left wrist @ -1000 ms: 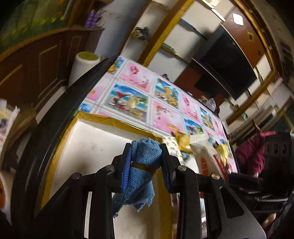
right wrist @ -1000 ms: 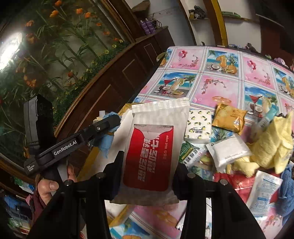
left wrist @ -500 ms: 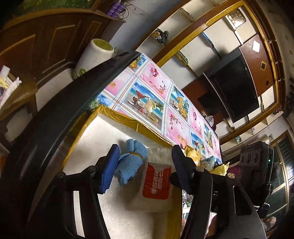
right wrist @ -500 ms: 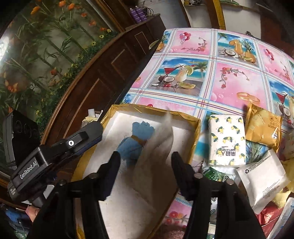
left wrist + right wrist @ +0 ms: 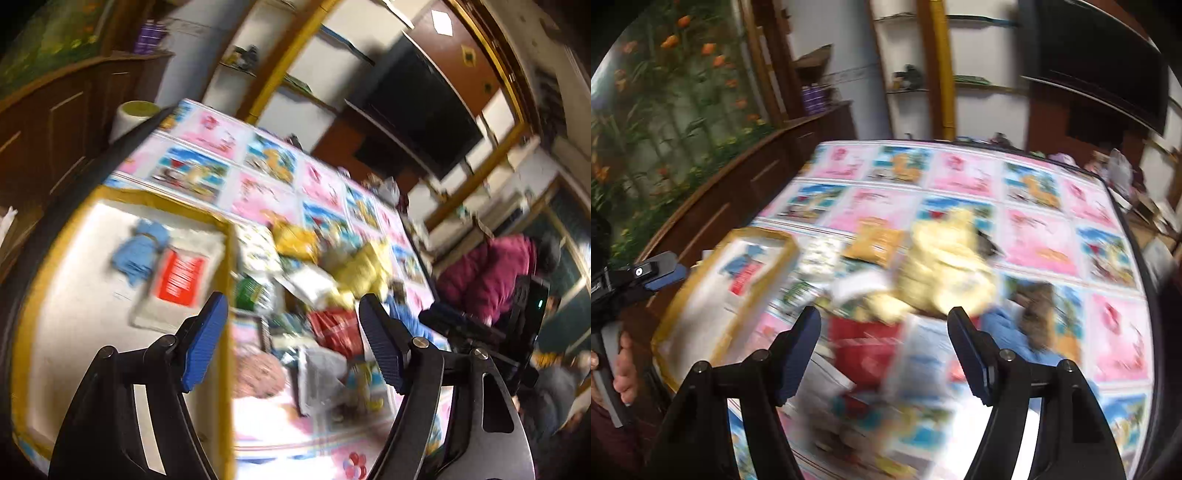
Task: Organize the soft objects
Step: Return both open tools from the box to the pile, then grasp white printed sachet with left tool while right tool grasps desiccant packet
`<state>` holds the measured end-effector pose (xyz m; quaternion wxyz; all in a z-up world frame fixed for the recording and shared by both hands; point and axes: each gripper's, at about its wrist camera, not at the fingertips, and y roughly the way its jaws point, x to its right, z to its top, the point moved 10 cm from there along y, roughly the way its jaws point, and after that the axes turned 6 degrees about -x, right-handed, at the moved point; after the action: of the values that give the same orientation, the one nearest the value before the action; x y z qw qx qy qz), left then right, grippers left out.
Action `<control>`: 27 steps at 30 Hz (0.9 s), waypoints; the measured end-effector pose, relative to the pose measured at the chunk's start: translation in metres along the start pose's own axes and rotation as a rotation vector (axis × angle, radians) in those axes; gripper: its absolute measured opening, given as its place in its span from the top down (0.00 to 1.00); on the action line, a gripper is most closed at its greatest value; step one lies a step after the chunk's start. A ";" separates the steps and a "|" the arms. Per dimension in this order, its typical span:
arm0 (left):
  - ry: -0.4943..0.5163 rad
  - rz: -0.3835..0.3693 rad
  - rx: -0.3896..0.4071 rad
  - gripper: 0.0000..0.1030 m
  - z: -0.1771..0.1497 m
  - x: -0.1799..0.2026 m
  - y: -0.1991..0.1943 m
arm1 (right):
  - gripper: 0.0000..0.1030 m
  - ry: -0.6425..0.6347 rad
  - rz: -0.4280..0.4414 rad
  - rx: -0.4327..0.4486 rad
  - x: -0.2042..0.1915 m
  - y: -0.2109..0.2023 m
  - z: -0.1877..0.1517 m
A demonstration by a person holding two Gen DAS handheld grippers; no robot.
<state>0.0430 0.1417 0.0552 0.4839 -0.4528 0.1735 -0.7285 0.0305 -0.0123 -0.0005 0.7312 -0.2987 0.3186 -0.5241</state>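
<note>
A yellow-rimmed white tray (image 5: pixel 221 273) (image 5: pixel 698 280) at the table's left holds a blue cloth bundle (image 5: pixel 138 251) (image 5: pixel 742 260) and, beside it, a red-and-white wet wipe pack (image 5: pixel 181 278) (image 5: pixel 740 282). My left gripper (image 5: pixel 291 332) hangs over the tray's right rim and the pile beside it, its jaws opening with nothing between them. My right gripper (image 5: pixel 884 345) hovers above the pile of soft things, jaws opening and empty too. In the pile lie a yellow cloth (image 5: pixel 942 266) (image 5: pixel 365 266), a red pack (image 5: pixel 866 341) (image 5: pixel 334 330) and a blue cloth (image 5: pixel 1001 325). Both views are blurred.
Several pouches and packets crowd the patterned tablecloth (image 5: pixel 1034 236) right of the tray. A white roll (image 5: pixel 131 116) stands past the table's far left corner by a wooden cabinet (image 5: pixel 738 192). A person in a maroon jacket (image 5: pixel 487 273) sits at the right.
Both grippers let go: the blue bundle and the wet wipe pack now lie in the tray. Both jaws opened and both hands swung right, from over the tray toward the pile.
</note>
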 end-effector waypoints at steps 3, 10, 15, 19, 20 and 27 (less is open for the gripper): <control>0.041 0.026 -0.099 0.28 -0.030 0.029 0.039 | 0.31 0.079 -0.007 -0.021 0.039 -0.006 -0.024; 0.221 0.264 -0.148 0.28 -0.073 0.046 0.104 | 0.31 0.191 0.009 -0.011 0.094 -0.018 -0.059; 0.320 0.278 -0.233 0.29 -0.101 0.056 0.137 | 0.31 0.253 0.051 0.003 0.113 -0.021 -0.068; 0.312 0.233 -0.248 0.44 -0.112 0.061 0.132 | 0.31 0.235 0.091 -0.017 0.108 -0.015 -0.074; 0.302 0.220 -0.246 0.44 -0.114 0.062 0.129 | 0.31 0.222 0.100 -0.027 0.104 -0.012 -0.075; 0.337 0.274 -0.232 0.43 -0.116 0.067 0.135 | 0.31 0.144 0.159 -0.088 0.055 0.020 -0.056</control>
<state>0.0129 -0.0007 -0.0665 0.4871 -0.3495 0.3938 -0.6968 0.0117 -0.0650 -0.0587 0.7320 -0.2656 0.4157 -0.4699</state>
